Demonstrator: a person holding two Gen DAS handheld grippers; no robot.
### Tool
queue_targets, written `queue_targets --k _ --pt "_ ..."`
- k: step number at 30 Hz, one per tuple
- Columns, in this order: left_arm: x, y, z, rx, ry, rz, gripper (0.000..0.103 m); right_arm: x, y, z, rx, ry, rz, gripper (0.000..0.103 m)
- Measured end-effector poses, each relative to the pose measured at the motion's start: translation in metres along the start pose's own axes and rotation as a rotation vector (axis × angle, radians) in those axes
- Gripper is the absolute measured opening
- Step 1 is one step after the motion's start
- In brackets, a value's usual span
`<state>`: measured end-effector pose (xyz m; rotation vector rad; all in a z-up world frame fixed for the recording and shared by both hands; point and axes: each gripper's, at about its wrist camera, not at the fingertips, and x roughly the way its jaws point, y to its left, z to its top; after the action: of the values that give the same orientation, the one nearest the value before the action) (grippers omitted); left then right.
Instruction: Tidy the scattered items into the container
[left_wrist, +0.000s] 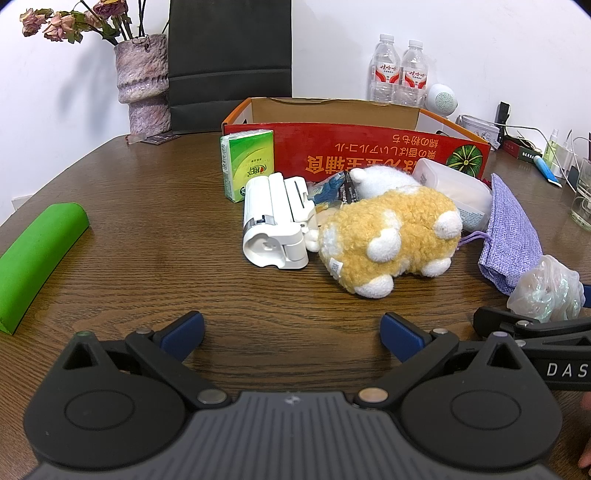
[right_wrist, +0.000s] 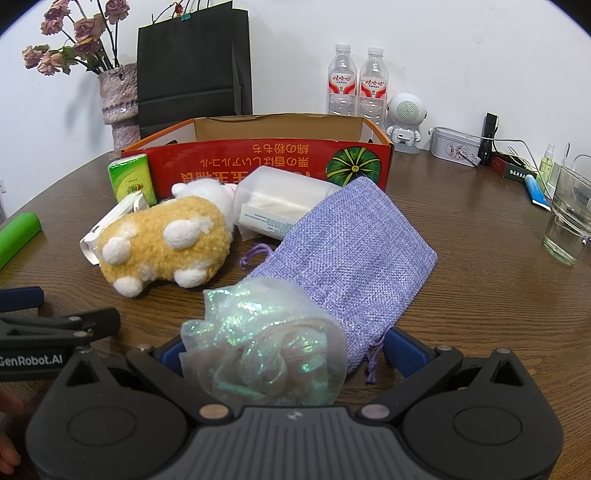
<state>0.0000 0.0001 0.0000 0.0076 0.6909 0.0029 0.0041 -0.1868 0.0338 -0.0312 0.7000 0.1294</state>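
Observation:
A red cardboard box (left_wrist: 369, 147) (right_wrist: 229, 162) stands open at the back of the table. In front of it lie a yellow-and-white plush toy (left_wrist: 388, 240) (right_wrist: 162, 240), a white plastic device (left_wrist: 277, 221), a green tissue pack (left_wrist: 249, 166) (right_wrist: 131, 179), a clear plastic tub (right_wrist: 280, 203) and a purple woven pouch (left_wrist: 511, 236) (right_wrist: 354, 251). My left gripper (left_wrist: 291, 336) is open and empty, short of the plush. My right gripper (right_wrist: 284, 354) is open around an iridescent sheer bag (right_wrist: 262, 350) (left_wrist: 546, 291), which lies between the fingers.
A green foam roll (left_wrist: 37, 254) lies at the left. A vase (left_wrist: 142, 85), a black paper bag (left_wrist: 229, 62), two water bottles (right_wrist: 356, 85), a white speaker (right_wrist: 406, 118), a tin and glass cups (right_wrist: 569, 214) stand along the back and right.

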Motion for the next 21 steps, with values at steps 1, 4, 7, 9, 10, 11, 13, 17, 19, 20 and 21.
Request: queue_targets --k 1,4,7,9,10,11,13,17,19,20,21 --pt "0.0 0.0 0.0 0.0 0.0 0.0 0.103 -0.001 0.0 -0.001 0.004 0.0 -0.004 0.103" --pt "0.0 -0.001 0.0 0.0 0.0 0.004 0.103 -0.003 0.0 -0.002 0.011 0.0 -0.013 0.103" --pt "-0.001 -0.001 0.0 0.002 -0.001 0.004 0.103 -0.003 0.003 -0.002 0.014 0.0 -0.017 0.103" --pt "-0.002 0.0 -0.001 0.006 -0.001 -0.001 0.103 -0.004 0.003 -0.004 0.014 0.0 -0.019 0.103" --pt "-0.004 0.002 -0.002 0.009 -0.002 -0.007 0.103 -0.006 0.004 -0.006 -0.005 0.001 0.002 0.103" --pt "-0.006 0.002 -0.003 0.016 0.0 -0.018 0.103 -0.01 0.004 -0.007 -0.037 0.006 0.039 0.103" --pt "-0.017 0.006 -0.006 0.033 -0.021 -0.054 0.103 -0.02 -0.001 -0.011 -0.064 0.026 0.074 0.101" --pt "-0.057 0.017 0.002 0.048 -0.257 -0.205 0.103 -0.054 -0.018 -0.013 -0.044 -0.052 0.133 0.096" --pt "-0.06 0.018 0.02 0.09 -0.298 -0.261 0.103 -0.063 -0.022 -0.004 -0.034 -0.091 0.175 0.086" --pt "-0.055 0.017 0.031 0.108 -0.296 -0.279 0.103 -0.066 -0.022 0.003 -0.033 -0.108 0.183 0.084" --pt "-0.048 0.017 0.039 0.119 -0.279 -0.275 0.103 -0.068 -0.02 0.012 -0.033 -0.127 0.193 0.084"
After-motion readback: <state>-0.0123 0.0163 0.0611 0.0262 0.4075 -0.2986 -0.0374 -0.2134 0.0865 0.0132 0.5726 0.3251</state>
